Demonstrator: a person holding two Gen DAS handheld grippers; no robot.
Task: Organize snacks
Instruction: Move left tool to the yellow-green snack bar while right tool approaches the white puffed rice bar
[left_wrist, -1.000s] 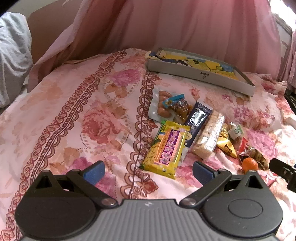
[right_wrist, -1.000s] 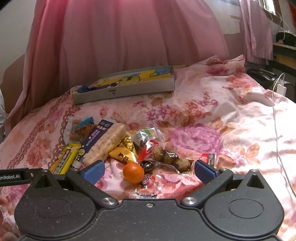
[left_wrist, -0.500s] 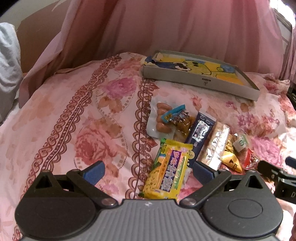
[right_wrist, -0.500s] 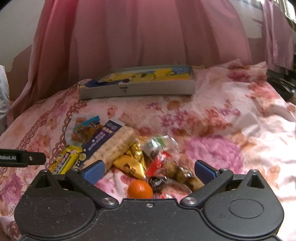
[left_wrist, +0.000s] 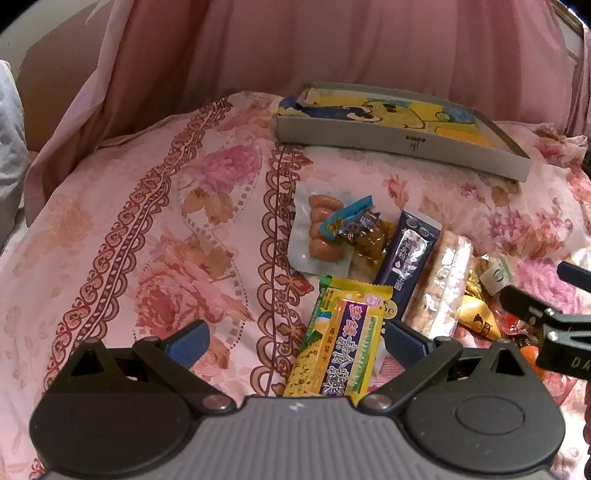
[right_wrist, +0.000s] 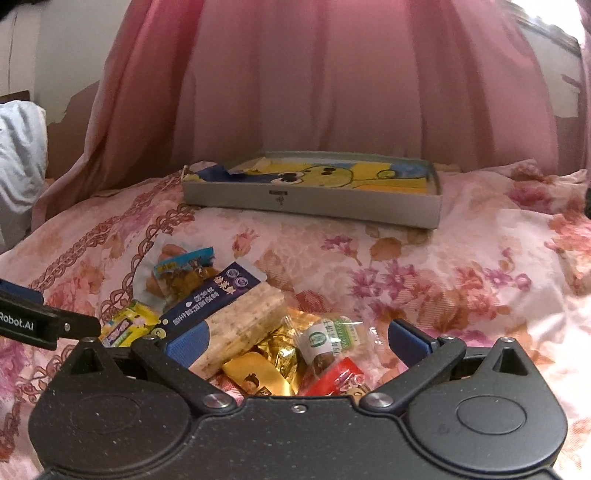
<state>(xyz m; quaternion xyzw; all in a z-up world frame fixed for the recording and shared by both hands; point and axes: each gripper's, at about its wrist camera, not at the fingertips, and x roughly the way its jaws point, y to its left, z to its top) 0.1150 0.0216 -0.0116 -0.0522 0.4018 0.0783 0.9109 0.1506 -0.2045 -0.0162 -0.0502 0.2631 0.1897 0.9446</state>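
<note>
A pile of snacks lies on the floral bedspread (left_wrist: 155, 229). My left gripper (left_wrist: 293, 341) is open, low over the near end of a yellow biscuit packet (left_wrist: 341, 339). Beyond it lie a clear pack of sausages (left_wrist: 323, 232), a dark blue packet (left_wrist: 406, 258) and a long rice cracker bar (left_wrist: 439, 291). My right gripper (right_wrist: 297, 341) is open over the cracker bar (right_wrist: 240, 325), a gold packet (right_wrist: 258, 376), a green-labelled sweet (right_wrist: 328, 339) and a red wrapper (right_wrist: 336, 378). A shallow grey box with a yellow cartoon bottom (right_wrist: 314, 199) stands at the back; it also shows in the left wrist view (left_wrist: 399, 140).
Pink curtains (right_wrist: 332, 81) hang behind the bed. A grey-white cloth (right_wrist: 18, 147) lies at the far left. The right gripper's body (left_wrist: 554, 325) shows at the right edge of the left wrist view, and the left gripper's finger (right_wrist: 40, 325) at the left edge of the right wrist view.
Both grippers have moved forward and lower over the snacks. The orange has slipped out of sight under the right gripper. Both stay open.
</note>
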